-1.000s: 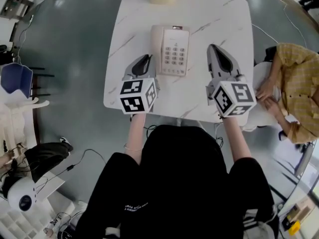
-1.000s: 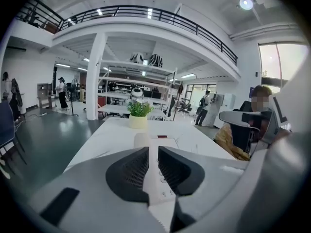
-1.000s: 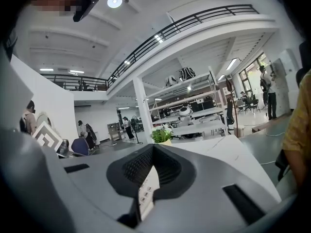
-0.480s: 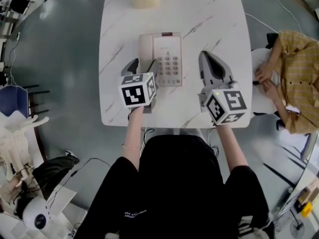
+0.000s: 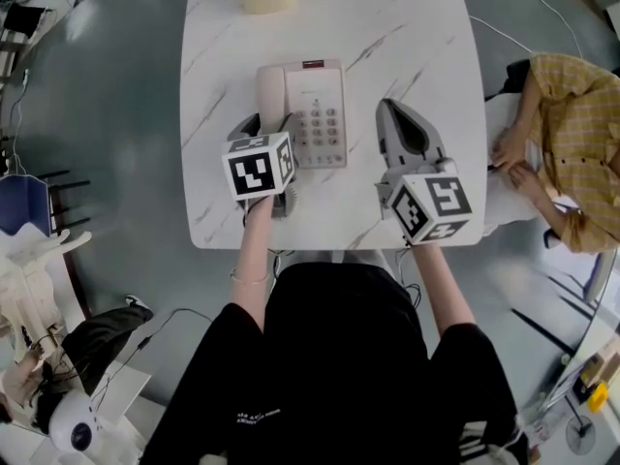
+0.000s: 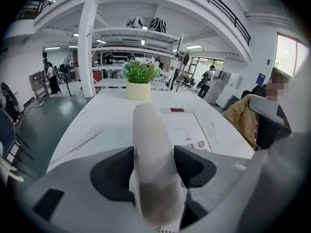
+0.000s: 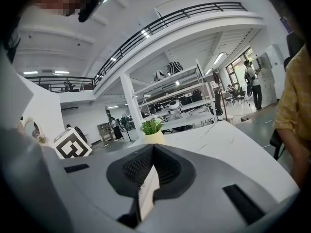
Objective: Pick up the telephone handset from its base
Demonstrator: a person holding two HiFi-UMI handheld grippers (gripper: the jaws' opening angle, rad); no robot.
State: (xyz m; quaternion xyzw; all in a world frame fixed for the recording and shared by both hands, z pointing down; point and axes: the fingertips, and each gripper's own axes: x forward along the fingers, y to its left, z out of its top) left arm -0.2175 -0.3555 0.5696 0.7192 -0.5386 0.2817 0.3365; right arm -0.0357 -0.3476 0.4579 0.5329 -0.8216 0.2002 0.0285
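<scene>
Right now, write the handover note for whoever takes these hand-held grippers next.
Left hand-held gripper: open, one jaw on each side of the handset, not clamped.
Right hand-held gripper: shut, empty, above the table to the right of the base.
The handset lies in its cradle on the left side of the base.
Done: the approach, and the jaws set around the handset.
Left: close on the handset and lift it off.

Digits 2 and 3 show on the telephone's keys point(image 6: 195, 144).

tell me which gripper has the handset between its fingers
The left gripper: its fingers straddle the handset. The right gripper has its fingers together, empty.
</scene>
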